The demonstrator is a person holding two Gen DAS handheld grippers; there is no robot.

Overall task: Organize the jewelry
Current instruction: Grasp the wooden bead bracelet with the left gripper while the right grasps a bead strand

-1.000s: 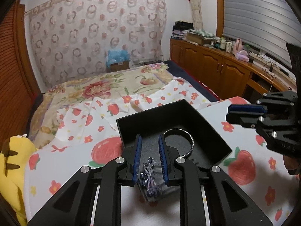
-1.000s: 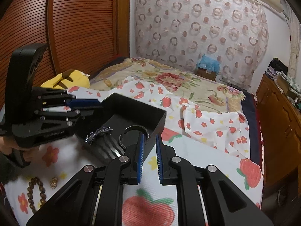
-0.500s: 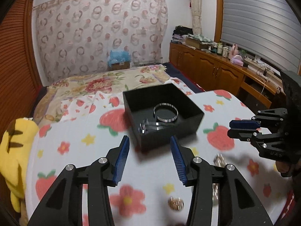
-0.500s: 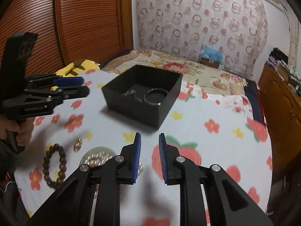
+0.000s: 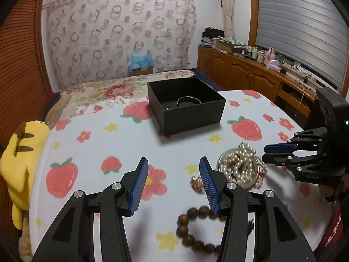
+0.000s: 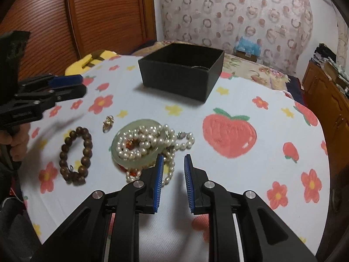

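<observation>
A black open box (image 5: 187,111) (image 6: 181,74) stands on the fruit-print tablecloth and holds a silver bangle (image 5: 188,100). Nearer lie a pale green jade bangle (image 6: 122,152) under a heap of pearl necklace (image 6: 150,142) (image 5: 240,163), a brown wooden bead bracelet (image 6: 76,155) (image 5: 196,229) and a small gold piece (image 6: 108,122) (image 5: 196,183). My left gripper (image 5: 173,183) is open and empty above the cloth, near the gold piece. My right gripper (image 6: 172,179) is slightly open and empty, just right of the pearls.
A yellow plush toy (image 5: 19,166) lies at the table's left edge. A bed (image 5: 104,89) sits beyond the table. Wooden cabinets (image 5: 250,76) line the right wall. A wooden slatted door (image 6: 87,15) stands behind on the left.
Both grippers have pulled back from the box toward the near side of the table. The left gripper let go of a silver piece into the box and now stands wide open.
</observation>
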